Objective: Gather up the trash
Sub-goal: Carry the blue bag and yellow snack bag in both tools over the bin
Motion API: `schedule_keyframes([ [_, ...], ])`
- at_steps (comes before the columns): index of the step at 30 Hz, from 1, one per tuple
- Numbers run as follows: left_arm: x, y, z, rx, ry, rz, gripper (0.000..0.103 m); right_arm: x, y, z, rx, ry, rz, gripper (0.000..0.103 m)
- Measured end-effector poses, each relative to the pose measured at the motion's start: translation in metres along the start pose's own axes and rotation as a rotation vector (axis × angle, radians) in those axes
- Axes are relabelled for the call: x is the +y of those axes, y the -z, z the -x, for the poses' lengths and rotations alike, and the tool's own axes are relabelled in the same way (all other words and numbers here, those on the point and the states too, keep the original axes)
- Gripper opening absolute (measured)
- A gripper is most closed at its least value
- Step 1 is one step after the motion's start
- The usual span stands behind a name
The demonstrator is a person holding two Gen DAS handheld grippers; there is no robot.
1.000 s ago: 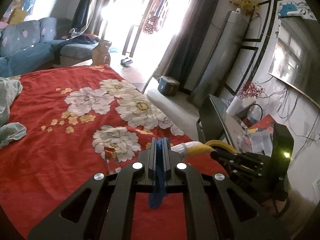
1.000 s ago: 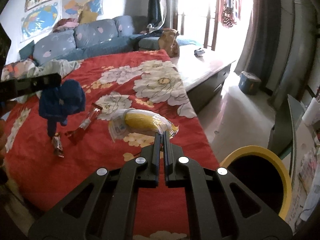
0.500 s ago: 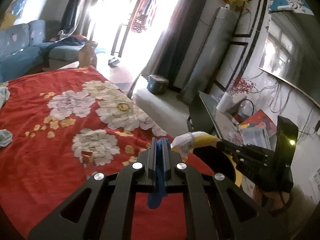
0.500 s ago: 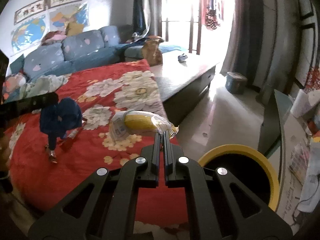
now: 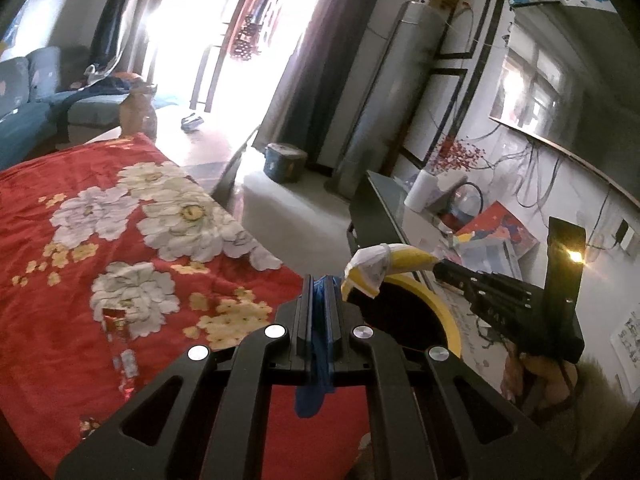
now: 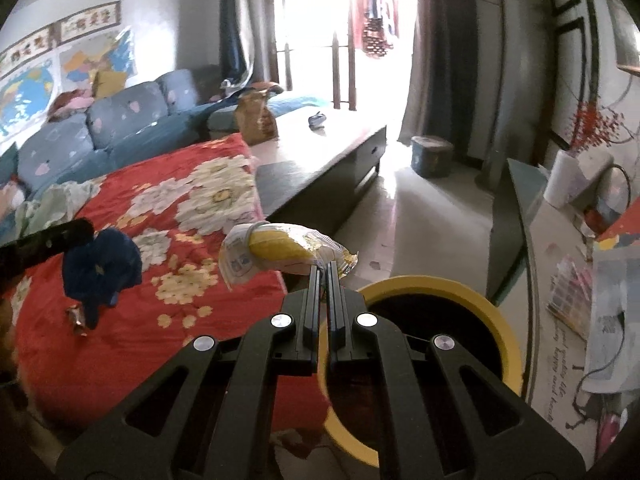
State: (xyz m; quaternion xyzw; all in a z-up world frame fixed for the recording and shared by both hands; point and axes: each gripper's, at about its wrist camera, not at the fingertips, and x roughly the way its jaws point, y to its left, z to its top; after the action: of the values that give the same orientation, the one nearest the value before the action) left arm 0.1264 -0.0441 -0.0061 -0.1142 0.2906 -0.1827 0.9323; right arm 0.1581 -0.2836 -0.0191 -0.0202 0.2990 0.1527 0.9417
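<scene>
My right gripper [image 6: 324, 266] is shut on a clear wrapper with a yellow snack [image 6: 276, 250] and holds it in the air beside the yellow-rimmed bin [image 6: 496, 320]. In the left wrist view the wrapper [image 5: 384, 266] hangs just above the bin's rim [image 5: 444, 316]. My left gripper [image 5: 319, 280] is shut on a crumpled blue scrap [image 5: 318, 360]; the scrap also shows in the right wrist view [image 6: 102, 266], held above the red floral cloth [image 6: 132, 320]. A red candy wrapper [image 5: 118, 332] lies on the cloth.
A small wrapper [image 6: 76, 318] lies on the cloth under the blue scrap. A dark low table [image 6: 332, 160] stands beyond the cloth. A glass-topped stand [image 6: 520, 200] with papers and a paper roll is right of the bin. A blue sofa [image 6: 120, 124] stands at the back.
Both grippers have swung right toward the bin. The right one lifted the snack wrapper off the cloth and carried it to the bin's rim. The left still holds the blue scrap.
</scene>
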Motion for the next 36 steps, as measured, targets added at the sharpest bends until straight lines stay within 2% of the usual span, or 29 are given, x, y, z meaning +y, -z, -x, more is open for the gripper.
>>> schedule_keyframes([
  [18,-0.037,0.003,-0.026,0.029,0.060,-0.047,0.005,-0.061,0.007,0.014,-0.018,0.094,-0.130,0.001],
  [36,-0.071,0.015,-0.059,0.078,0.109,-0.084,0.005,-0.095,0.016,0.017,-0.010,0.158,-0.209,0.001],
])
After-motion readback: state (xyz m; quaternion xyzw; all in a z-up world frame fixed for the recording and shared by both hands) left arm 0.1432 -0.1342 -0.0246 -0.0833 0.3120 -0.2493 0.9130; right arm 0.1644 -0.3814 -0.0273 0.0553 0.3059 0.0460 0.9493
